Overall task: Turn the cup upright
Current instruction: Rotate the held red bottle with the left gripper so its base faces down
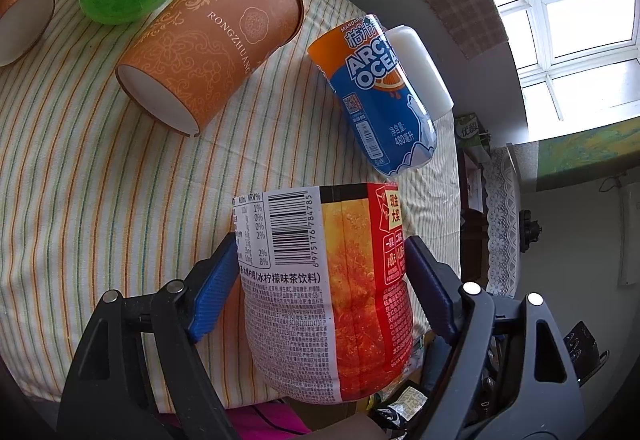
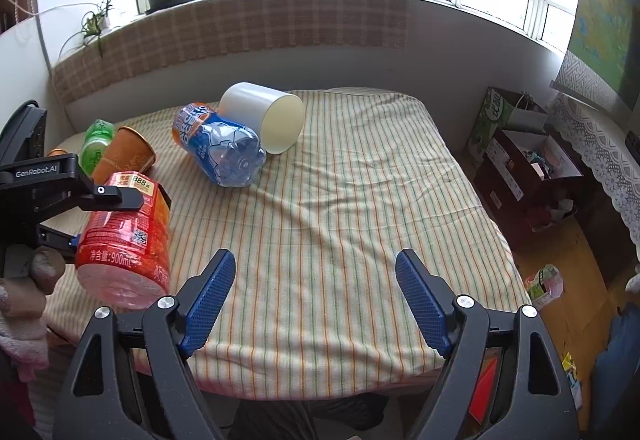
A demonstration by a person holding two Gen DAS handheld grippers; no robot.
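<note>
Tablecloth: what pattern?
Cream tablecloth with thin orange and green stripes; clearest in the right wrist view.

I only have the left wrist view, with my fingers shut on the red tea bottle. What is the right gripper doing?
Observer: The right gripper is open and holds nothing. Its fingers hang over the striped cloth.
Operator: How does the white cup behind the blue bottle lie?
Observer: The white cup lies on its side, right beside the blue bottle, with one round end turned toward the right gripper.
Operator: And how does my red bottle sit?
Observer: The red bottle is tilted in the left gripper, with its base toward the right wrist camera.
</note>
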